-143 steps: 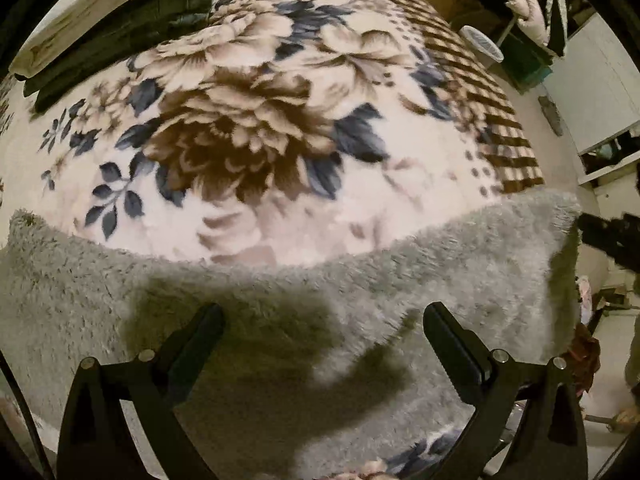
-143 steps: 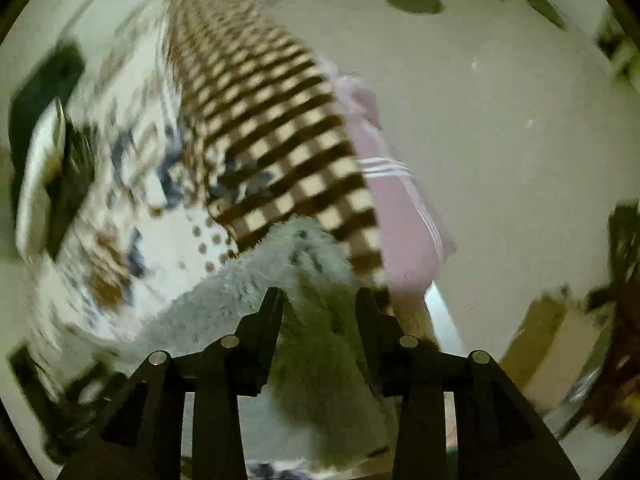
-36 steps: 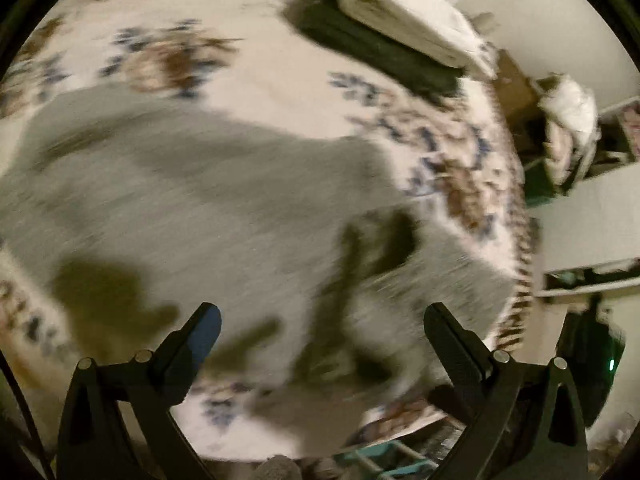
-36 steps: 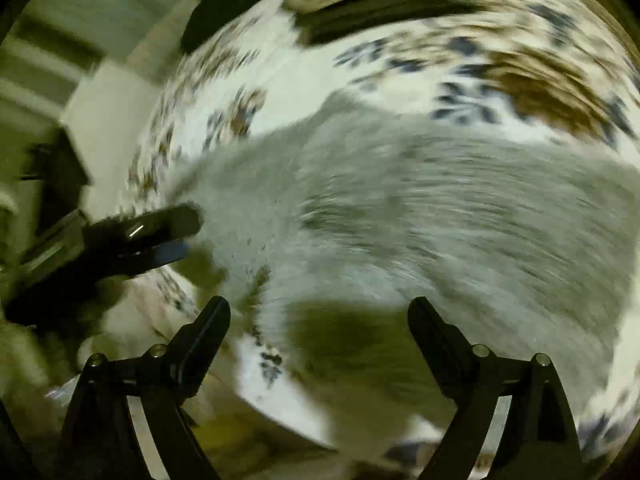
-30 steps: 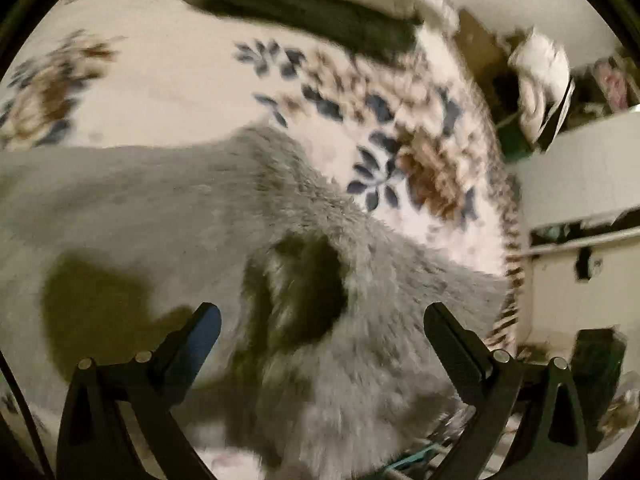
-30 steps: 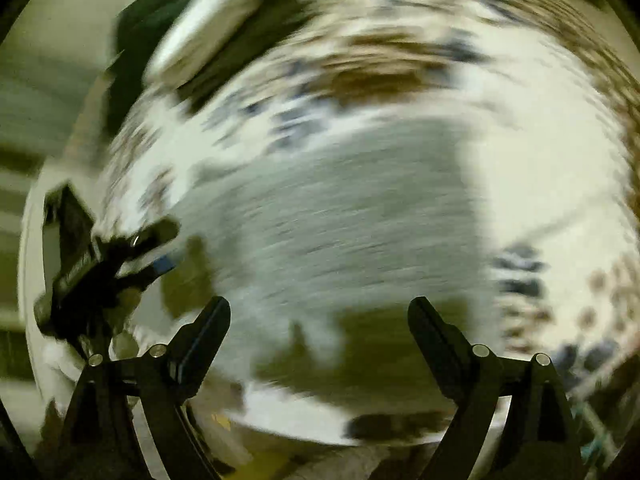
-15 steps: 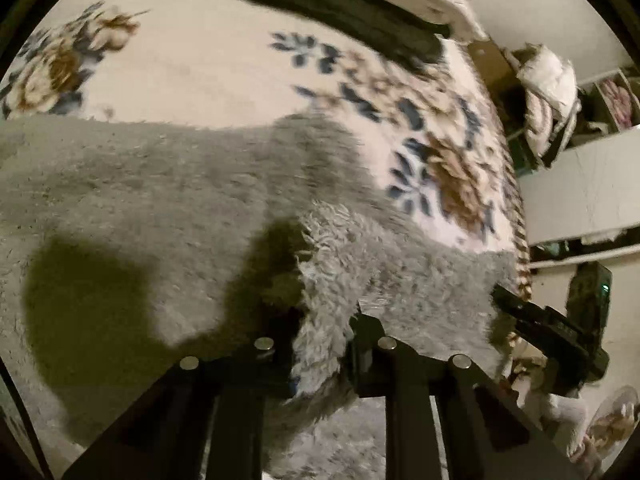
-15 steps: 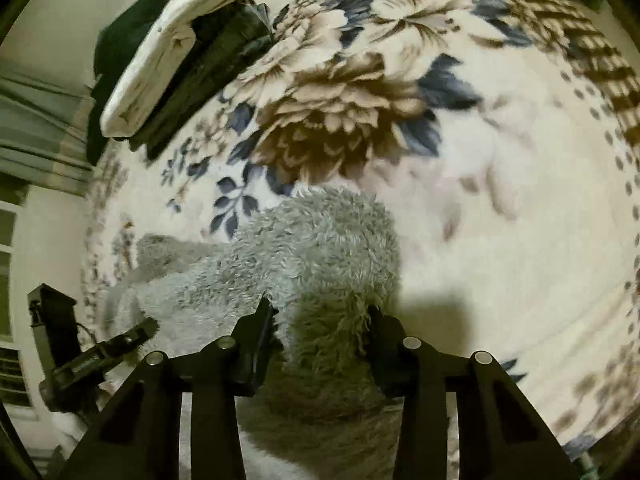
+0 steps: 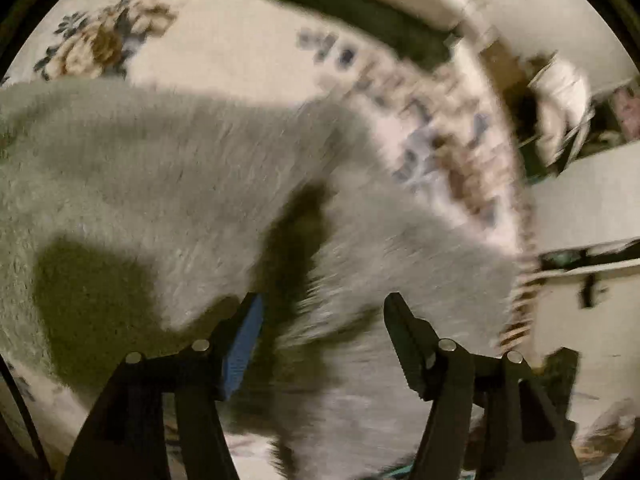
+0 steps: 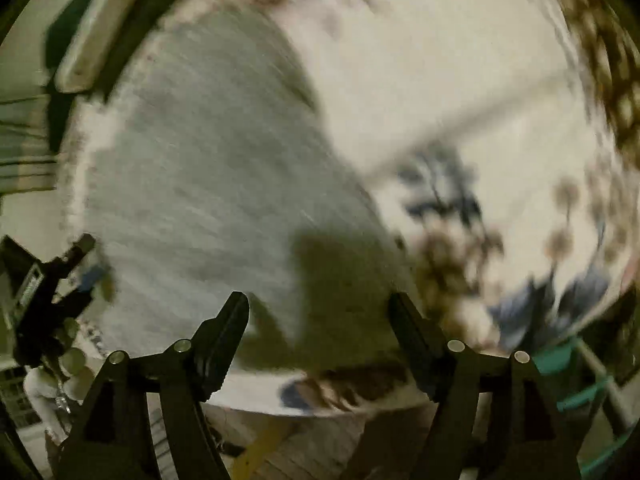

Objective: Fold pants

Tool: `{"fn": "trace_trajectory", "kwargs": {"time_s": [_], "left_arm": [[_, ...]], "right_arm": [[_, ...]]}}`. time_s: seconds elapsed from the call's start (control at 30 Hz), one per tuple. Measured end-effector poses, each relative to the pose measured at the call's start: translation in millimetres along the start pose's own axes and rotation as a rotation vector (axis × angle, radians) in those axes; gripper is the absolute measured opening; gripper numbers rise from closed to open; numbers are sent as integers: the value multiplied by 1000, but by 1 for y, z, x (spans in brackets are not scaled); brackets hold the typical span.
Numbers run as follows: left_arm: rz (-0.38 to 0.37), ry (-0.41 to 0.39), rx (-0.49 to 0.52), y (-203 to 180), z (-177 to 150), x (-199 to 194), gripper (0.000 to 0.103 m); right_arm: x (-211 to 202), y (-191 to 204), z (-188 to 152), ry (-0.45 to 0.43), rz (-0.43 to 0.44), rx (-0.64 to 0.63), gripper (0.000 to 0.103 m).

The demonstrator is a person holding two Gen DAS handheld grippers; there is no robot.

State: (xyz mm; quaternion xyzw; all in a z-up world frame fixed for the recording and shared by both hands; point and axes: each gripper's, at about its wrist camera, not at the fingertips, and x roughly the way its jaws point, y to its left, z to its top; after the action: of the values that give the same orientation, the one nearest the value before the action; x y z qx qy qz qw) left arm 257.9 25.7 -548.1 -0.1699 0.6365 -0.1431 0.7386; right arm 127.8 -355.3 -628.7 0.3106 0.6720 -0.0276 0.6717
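The fluffy grey pants (image 9: 168, 168) lie spread on a floral blanket (image 9: 224, 44), with a raised fold near their middle. My left gripper (image 9: 322, 316) is open just above the near part of the pants, holding nothing. In the right wrist view the pants (image 10: 208, 176) fill the left half, blurred by motion. My right gripper (image 10: 320, 314) is open over their near edge, empty. The left gripper also shows at the left edge of the right wrist view (image 10: 86, 256).
A folded stack of dark green and cream cloth (image 9: 360, 0) lies at the far side of the blanket, also in the right wrist view (image 10: 96, 36). White furniture (image 9: 584, 200) stands to the right. The bed's edge and floor (image 10: 280, 440) are below the right gripper.
Half a second ago both grippers were shut on folds of the grey pants. Both have now opened and let the cloth go, and both cameras are swinging.
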Motion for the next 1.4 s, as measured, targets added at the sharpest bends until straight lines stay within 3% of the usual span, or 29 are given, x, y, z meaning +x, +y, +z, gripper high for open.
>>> {"fn": "trace_trajectory", "kwargs": {"time_s": [0.1, 0.23, 0.27, 0.3, 0.37, 0.53, 0.67, 0.83, 0.87, 0.9, 0.93, 0.97, 1.0, 1.13, 1.23, 1.4], "left_arm": [[-2, 44, -56, 22, -6, 22, 61], [-112, -58, -195, 43, -11, -17, 61], [-129, -106, -227, 49, -15, -33, 73], [-133, -157, -262, 58, -20, -50, 93], [-164, -284, -368, 89, -36, -88, 102], [-65, -462, -703, 201, -62, -129, 102], [-71, -513, -875, 274, -60, -111, 100], [-94, -527, -872, 302, -31, -83, 95], [-79, -547, -873, 301, -29, -85, 86], [-77, -579, -857, 299, -27, -88, 68], [-44, -603, -817, 292, -24, -94, 59], [-6, -604, -789, 287, -23, -100, 41], [54, -610, -744, 277, -24, -106, 31], [176, -642, -633, 241, -39, -135, 24], [211, -685, -565, 213, -48, -163, 21], [139, -736, -450, 154, -39, -198, 21]], "right_arm": [[4, -1, -3, 5, 13, 25, 75], [-29, 28, 3, -74, 46, -5, 76], [-36, 39, 4, -91, 49, -19, 76], [-41, 48, 4, -100, 48, -34, 76], [-49, 68, 3, -112, 48, -71, 76], [-53, 128, 4, -124, 67, -179, 77], [-32, 168, 13, -105, 78, -241, 77], [22, 214, 34, -78, 120, -298, 77], [32, 223, 38, -71, 115, -317, 77], [41, 231, 41, -66, 104, -331, 77], [49, 238, 43, -63, 85, -348, 77], [54, 243, 44, -61, 73, -358, 77], [59, 247, 45, -62, 63, -369, 77], [62, 248, 46, -67, 57, -385, 77], [57, 241, 46, -78, 85, -378, 77], [48, 221, 45, -98, 166, -315, 76]]}}
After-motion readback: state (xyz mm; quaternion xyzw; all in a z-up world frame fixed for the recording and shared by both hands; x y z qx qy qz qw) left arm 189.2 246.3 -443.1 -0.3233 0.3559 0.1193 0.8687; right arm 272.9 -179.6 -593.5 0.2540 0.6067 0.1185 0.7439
